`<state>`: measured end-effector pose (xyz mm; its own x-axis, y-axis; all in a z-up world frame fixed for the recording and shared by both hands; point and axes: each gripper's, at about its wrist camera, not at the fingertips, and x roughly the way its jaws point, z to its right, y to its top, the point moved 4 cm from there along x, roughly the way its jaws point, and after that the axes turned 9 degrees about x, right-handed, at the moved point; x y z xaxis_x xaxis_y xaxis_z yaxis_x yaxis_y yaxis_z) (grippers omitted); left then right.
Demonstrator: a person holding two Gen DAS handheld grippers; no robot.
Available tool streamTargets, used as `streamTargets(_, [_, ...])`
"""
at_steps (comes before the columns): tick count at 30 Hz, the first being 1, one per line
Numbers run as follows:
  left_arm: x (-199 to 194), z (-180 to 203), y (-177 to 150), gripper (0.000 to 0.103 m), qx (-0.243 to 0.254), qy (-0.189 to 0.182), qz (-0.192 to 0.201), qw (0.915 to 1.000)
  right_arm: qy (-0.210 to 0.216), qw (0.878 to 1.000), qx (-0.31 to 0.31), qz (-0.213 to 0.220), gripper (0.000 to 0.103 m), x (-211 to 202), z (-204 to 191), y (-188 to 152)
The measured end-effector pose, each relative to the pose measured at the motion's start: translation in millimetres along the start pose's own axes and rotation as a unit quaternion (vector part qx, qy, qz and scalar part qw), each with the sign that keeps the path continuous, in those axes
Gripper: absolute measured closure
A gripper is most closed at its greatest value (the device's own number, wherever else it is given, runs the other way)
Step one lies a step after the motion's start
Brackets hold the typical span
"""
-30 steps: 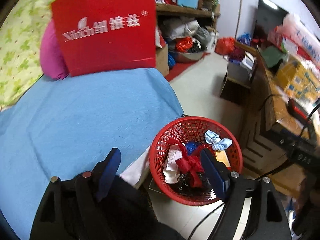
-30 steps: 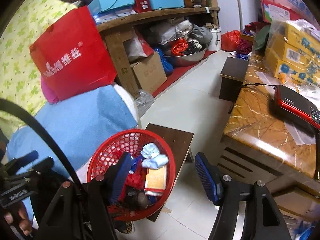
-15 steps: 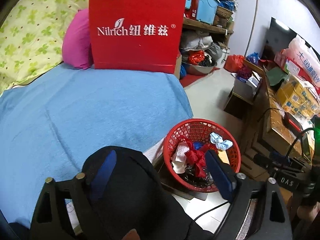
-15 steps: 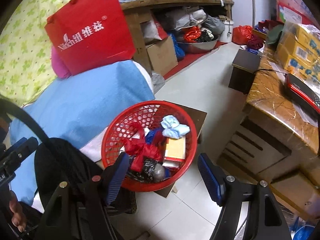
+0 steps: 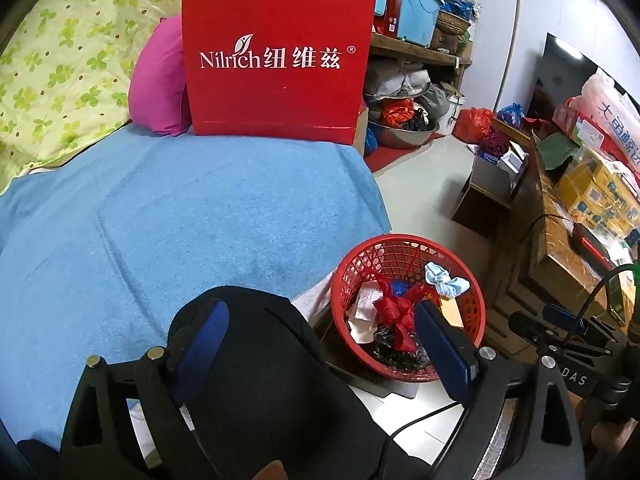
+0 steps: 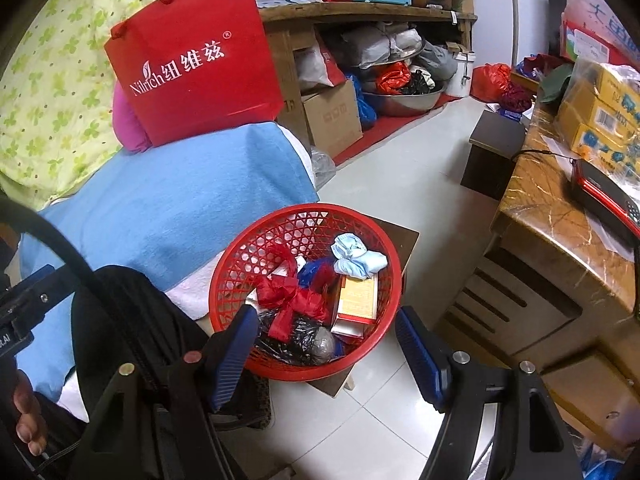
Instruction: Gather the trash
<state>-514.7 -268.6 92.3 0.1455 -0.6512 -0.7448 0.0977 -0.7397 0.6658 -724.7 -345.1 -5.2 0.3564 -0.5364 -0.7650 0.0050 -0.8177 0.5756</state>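
A red mesh basket (image 5: 400,246) (image 6: 256,248) stands on a low dark stool (image 6: 404,240) beside the bed. It holds trash: a red ribbon bow (image 5: 394,310) (image 6: 296,300), a crumpled light blue mask (image 5: 444,280) (image 6: 354,256), a yellow box (image 6: 358,300), black plastic (image 6: 296,338). My left gripper (image 5: 322,340) is open and empty, above my dark-clothed knee (image 5: 256,360). My right gripper (image 6: 326,346) is open and empty, above the basket's near rim.
A blue blanket (image 5: 180,220) covers the bed, with a red paper bag (image 5: 276,60) and a pink pillow (image 5: 160,84) at its far end. A brown cabinet (image 6: 552,248) stands to the right, carrying a red device (image 6: 600,192). Cluttered shelves (image 6: 380,12) fill the back.
Both grippers have pulled back and up from the basket, so it looks smaller and farther. Both stay open and empty.
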Motion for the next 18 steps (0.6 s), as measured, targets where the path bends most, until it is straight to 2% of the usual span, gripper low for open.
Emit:
streamTargets(4, [-2.1,1.3,0.9,0.009,0.007,0.013,0.000,0.9999,0.001,1.000,-0.001,0.002,0.028,-0.8,-0.8,-0.3])
streamTargets(9, [-7.1,2.8,1.4,0.009,0.011,0.006,0.008,0.9999,0.002,1.000,-0.001,0.007,0.028,-3.0,-1.2,-0.6])
streamTargets(18, [-11.2,4.1,1.0,0.009,0.018,0.021,0.020,0.9994,0.001,1.000,-0.002,0.017,0.028,-7.6,-2.9,1.6])
